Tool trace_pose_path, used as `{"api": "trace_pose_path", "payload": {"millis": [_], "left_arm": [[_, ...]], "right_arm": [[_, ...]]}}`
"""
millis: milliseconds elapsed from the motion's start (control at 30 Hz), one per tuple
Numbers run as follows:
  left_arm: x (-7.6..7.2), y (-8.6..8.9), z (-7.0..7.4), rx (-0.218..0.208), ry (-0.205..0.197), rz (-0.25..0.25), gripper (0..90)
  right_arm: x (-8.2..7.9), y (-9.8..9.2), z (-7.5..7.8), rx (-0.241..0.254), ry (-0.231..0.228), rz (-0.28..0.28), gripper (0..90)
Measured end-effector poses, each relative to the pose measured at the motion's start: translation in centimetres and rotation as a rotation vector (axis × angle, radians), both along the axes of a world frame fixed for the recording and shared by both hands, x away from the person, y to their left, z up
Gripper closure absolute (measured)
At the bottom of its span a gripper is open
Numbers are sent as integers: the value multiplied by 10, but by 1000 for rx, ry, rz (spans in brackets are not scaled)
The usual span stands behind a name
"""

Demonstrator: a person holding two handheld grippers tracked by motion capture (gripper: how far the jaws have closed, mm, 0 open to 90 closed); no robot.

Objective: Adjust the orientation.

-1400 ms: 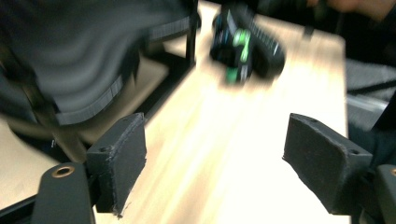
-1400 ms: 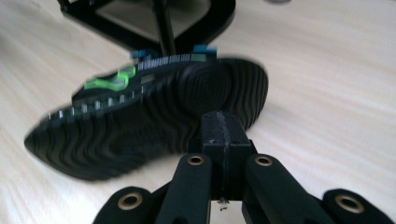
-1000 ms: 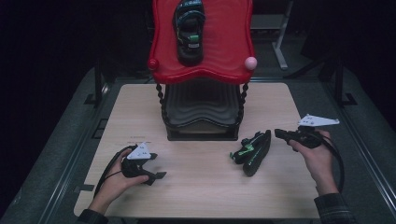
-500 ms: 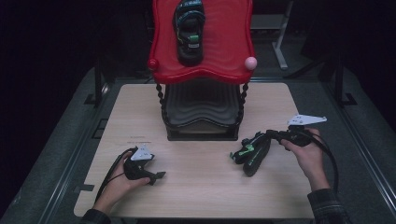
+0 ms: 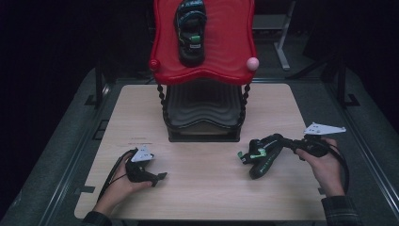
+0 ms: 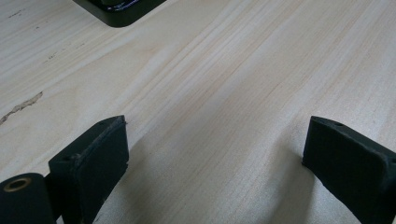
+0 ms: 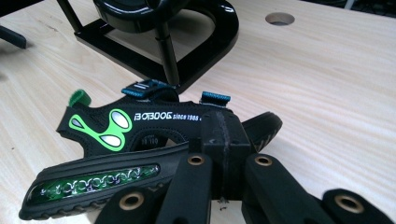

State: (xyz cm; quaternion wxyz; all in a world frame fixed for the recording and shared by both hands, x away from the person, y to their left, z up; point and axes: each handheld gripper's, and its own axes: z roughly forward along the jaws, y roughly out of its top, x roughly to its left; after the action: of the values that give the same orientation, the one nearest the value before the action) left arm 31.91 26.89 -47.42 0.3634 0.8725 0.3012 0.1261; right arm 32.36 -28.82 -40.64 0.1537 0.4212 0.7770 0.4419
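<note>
Nearest the person, the left gripper (image 5: 157,177) rests low on the wooden table (image 5: 207,188), its jaws spread wide with only bare wood between them; they have just been opening. In the left gripper view both pads are cut off by the bottom edge.

Across the table, the right gripper (image 5: 282,141) is clenched on the heel end of a black sandal (image 5: 261,155) with green markings. In the right gripper view its jaws meet tightly at the sandal's rim (image 7: 219,140), and they cover the part they grip, so how much strap or sole is caught cannot be made out. The sandal lies on its side on the table, just in front of the black stand (image 5: 202,117); its toe end points away from the hand.

Farther back, a second sandal (image 5: 190,28) sits on the red tray (image 5: 226,56) atop the stand. The tray hides most of the shelf beneath, and the surroundings are too dark to read.
</note>
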Motion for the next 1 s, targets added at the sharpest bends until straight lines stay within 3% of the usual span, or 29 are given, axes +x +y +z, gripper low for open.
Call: {"api": "trace_pose_path", "payload": {"millis": [667,833,933,1000], "left_arm": [[0,0,0,-2,-1,1,60],[0,0,0,-2,-1,1,60],[0,0,0,-2,-1,0,60],[0,0,0,-2,-1,0,60]], "right_arm": [[-22,-26,-17,-46,76,-36,900],[-22,-30,-27,-93,112,-39,900],[-19,-32,-41,-97,156,-42,900],[-16,-36,-45,-46,170,-41,900]]}}
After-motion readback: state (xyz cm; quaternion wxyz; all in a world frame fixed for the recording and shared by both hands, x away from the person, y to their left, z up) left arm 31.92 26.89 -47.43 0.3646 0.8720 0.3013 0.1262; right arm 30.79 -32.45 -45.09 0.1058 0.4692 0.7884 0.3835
